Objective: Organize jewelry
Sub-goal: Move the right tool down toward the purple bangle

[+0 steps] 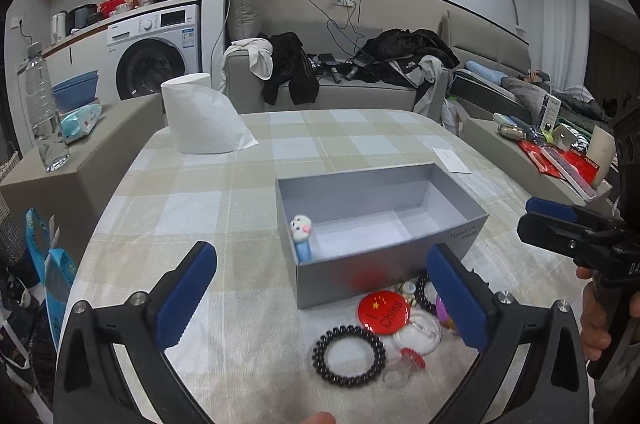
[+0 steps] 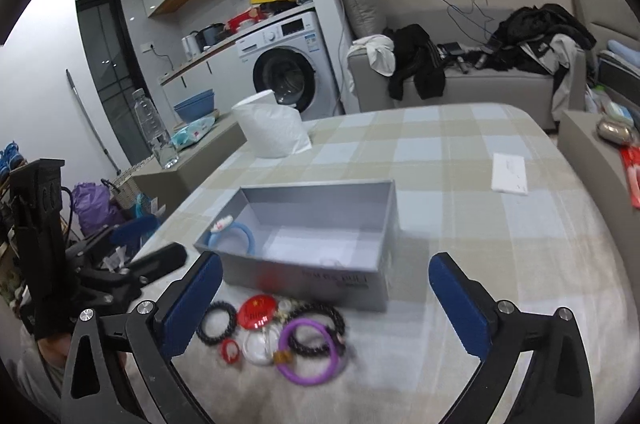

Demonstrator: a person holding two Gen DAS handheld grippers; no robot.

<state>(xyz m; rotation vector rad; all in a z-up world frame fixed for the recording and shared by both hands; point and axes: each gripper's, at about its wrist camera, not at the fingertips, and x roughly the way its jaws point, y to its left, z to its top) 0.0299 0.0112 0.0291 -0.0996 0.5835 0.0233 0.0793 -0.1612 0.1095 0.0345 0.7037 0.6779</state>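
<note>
A grey open box (image 1: 452, 240) (image 2: 304, 278) sits on the checked tablecloth. Inside it lies a blue band with a white plush cat head (image 1: 301, 230) (image 2: 234, 232). In front of the box lies a loose pile: a black coil hair tie (image 1: 349, 351) (image 2: 217, 323), a red round badge (image 1: 381, 312) (image 2: 257, 310), a clear round piece (image 1: 416, 334) (image 2: 260, 346), a small red piece (image 1: 412, 358) (image 2: 230, 350), a purple ring (image 2: 308, 352) and a black bead bracelet (image 2: 320, 328). My left gripper (image 1: 320, 296) is open above the pile. My right gripper (image 2: 326, 304) is open above the pile, empty.
A toilet paper roll (image 1: 196, 112) (image 2: 272, 128) stands at the table's far left. A white card (image 1: 451, 160) (image 2: 509, 179) lies at the far right. A water bottle (image 1: 42, 108) stands on a side stool. A sofa with clothes is behind.
</note>
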